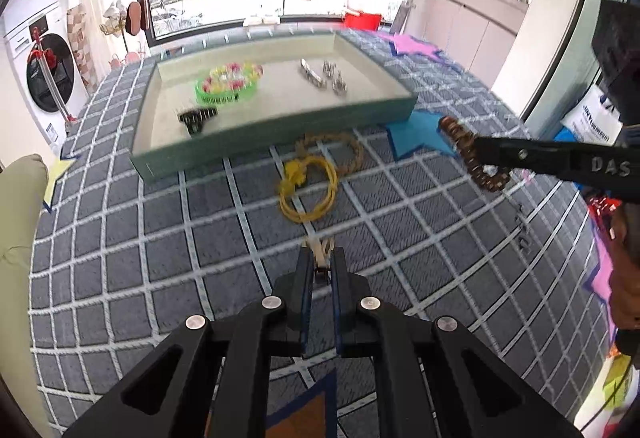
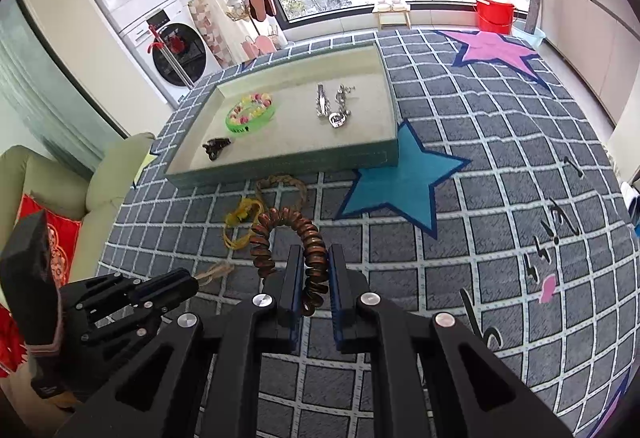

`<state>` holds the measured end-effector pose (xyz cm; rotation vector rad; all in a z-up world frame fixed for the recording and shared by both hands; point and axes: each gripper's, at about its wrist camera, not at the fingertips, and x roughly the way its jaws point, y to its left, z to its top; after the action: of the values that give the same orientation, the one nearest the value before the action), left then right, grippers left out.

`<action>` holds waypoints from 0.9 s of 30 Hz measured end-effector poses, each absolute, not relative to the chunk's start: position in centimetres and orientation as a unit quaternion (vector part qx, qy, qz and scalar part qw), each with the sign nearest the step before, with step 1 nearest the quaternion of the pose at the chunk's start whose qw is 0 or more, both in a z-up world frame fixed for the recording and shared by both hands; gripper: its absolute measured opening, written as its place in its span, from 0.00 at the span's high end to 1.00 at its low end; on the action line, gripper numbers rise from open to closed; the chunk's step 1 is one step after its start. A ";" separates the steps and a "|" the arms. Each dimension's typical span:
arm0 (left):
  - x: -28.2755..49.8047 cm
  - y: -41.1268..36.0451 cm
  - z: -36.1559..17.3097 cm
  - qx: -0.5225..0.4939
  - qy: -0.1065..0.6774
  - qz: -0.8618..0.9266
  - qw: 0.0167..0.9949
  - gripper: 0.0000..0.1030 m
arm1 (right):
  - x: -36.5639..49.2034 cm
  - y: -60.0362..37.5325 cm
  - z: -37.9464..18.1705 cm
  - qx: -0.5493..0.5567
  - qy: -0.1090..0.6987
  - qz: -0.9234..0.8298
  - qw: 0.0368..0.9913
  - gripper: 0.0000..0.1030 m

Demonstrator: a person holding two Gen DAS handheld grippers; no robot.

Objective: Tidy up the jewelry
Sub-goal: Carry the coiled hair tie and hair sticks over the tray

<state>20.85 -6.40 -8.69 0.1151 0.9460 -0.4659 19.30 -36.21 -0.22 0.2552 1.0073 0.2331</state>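
Two claws are busy at once, and both are pinched onto something. The right gripper (image 2: 314,270) holds a brown coiled bracelet (image 2: 280,234) above the rug (image 2: 480,198), with the coil squeezed tight between its pads. The left gripper (image 1: 320,258) is low on the rug and closed narrow on a small pale twine piece (image 1: 319,252); it is too small to tell just what it is. A yellow cord bracelet (image 1: 310,186) and a tan braided one (image 1: 340,146) lie on the rug just in front of the green tray (image 1: 280,142). Inside the tray sit a green beaded bracelet (image 1: 228,84), a black clip (image 1: 198,117) and some silver pieces (image 1: 324,76). This looks like the picking-up step. Next, each claw likely needs to lift, carry its piece over the tray wall, and let go on a bare spot.
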 end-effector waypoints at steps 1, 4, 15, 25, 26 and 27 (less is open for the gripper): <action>21.0 -6.2 -8.4 0.050 0.447 -0.224 0.865 0.79 | 19.5 -36.2 0.0 0.122 0.479 0.111 0.862 0.87; 21.9 -5.6 -6.4 0.041 0.436 -0.227 0.870 0.79 | 20.2 -36.0 0.9 0.117 0.473 0.110 0.866 0.87; 25.9 -4.7 -2.2 0.034 0.403 -0.223 0.887 0.79 | 24.2 -35.5 2.9 0.115 0.461 0.112 0.873 0.87; 31.5 -4.1 2.2 0.024 0.384 -0.193 0.903 0.79 | 30.3 -35.3 2.7 0.111 0.469 0.099 0.870 0.87; 32.2 -4.1 2.3 0.024 0.383 -0.188 0.904 0.79 | 31.0 -35.3 2.5 0.109 0.471 0.097 0.870 0.87; 32.9 -4.0 2.3 0.024 0.383 -0.182 0.905 0.79 | 31.8 -35.2 2.2 0.108 0.472 0.093 0.870 0.87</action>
<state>32.94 -4.04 2.26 0.0505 0.7905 -0.3767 31.78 -35.23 2.25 0.2260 0.9877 0.1949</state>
